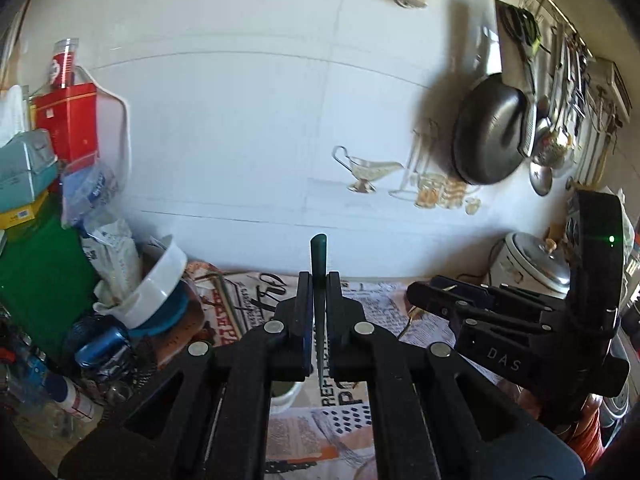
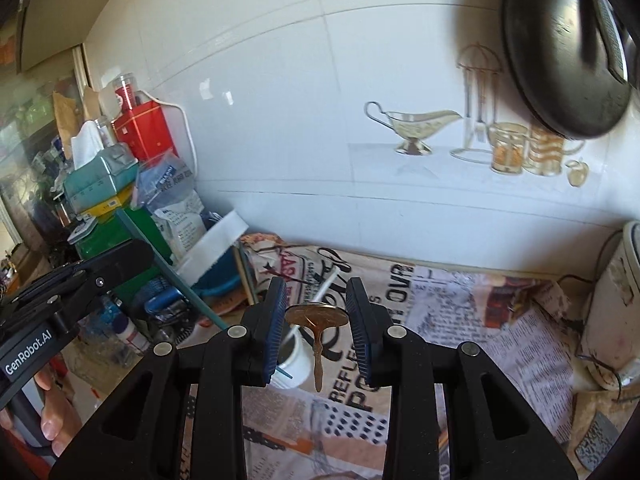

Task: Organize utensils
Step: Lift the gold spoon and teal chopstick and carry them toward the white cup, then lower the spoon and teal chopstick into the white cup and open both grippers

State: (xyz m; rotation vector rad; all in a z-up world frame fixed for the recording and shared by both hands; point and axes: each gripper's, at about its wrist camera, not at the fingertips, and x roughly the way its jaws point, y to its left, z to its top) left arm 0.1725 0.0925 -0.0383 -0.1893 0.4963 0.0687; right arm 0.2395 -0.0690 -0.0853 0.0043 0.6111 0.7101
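Left claw (image 1: pixel 319 280) clenched on a thin teal-green utensil handle (image 1: pixel 319 256); handle end sticks up past the fingertips, the rest runs down between the pads. Which utensil it is can't be told. In the right view the same stick (image 2: pixel 176 276) slants down toward the white cup (image 2: pixel 295 362).

Right claw (image 2: pixel 317 308) grasping a brass spoon (image 2: pixel 317 316) by the bowl, bowl pinched across the pads, stem hanging down below. The white cup sits just under and slightly left of the right claw, on the newspaper-covered desk (image 2: pixel 520 340). A white stick (image 2: pixel 326 282) lies beyond the cup.

Step in hand, likely: drop both utensils into the cup.

Do it well:
- Right claw: shift slightly left so the stem tip is over the cup mouth, lower until the stem is inside, then let go.
- The bowl-edge grip looks slippery; keep the spoon vertical, no jerks.
- Left claw: keep clear of the right one; insert one utensil at a time.
- The cup looks light and may tip if its rim is bumped.
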